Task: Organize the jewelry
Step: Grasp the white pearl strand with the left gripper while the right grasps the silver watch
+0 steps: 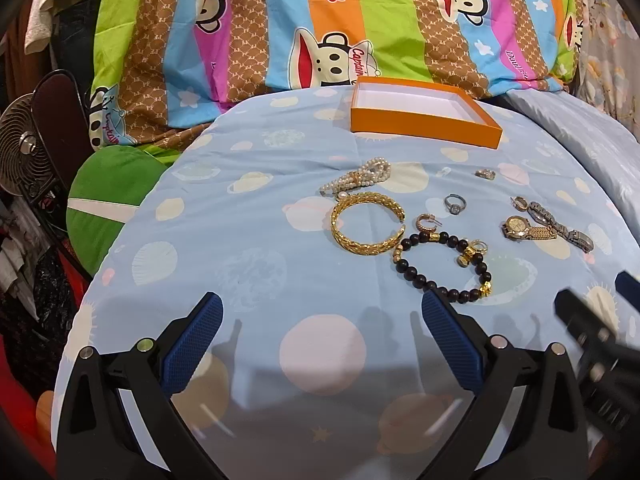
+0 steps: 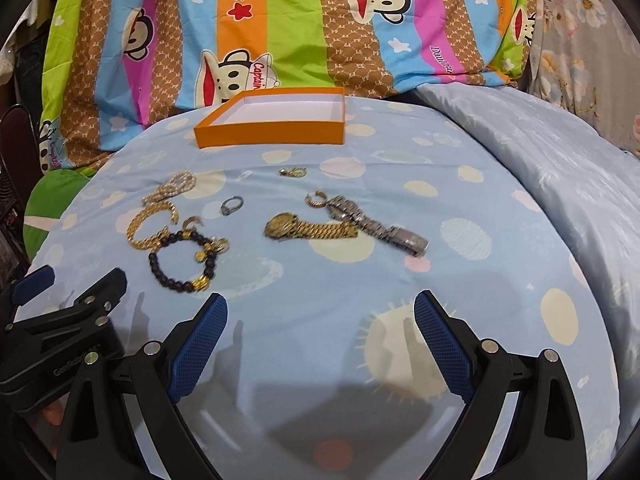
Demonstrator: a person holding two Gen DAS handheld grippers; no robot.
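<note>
Both tongs, left (image 1: 322, 308) & right (image 2: 321, 306), wide, empty — gold watch (image 2: 308, 229) lies crosswise, dial left.

a pale blue bedsheet (image 1: 248, 280) printed with planets and spots covers the near surface. at the far side lies a striped cartoon-monkey quilt (image 1: 280, 32). on the left stand a small fan (image 1: 24, 156) and a green cushion (image 1: 104, 204); floral fabric (image 2: 580, 20) hangs at the far right.
</note>
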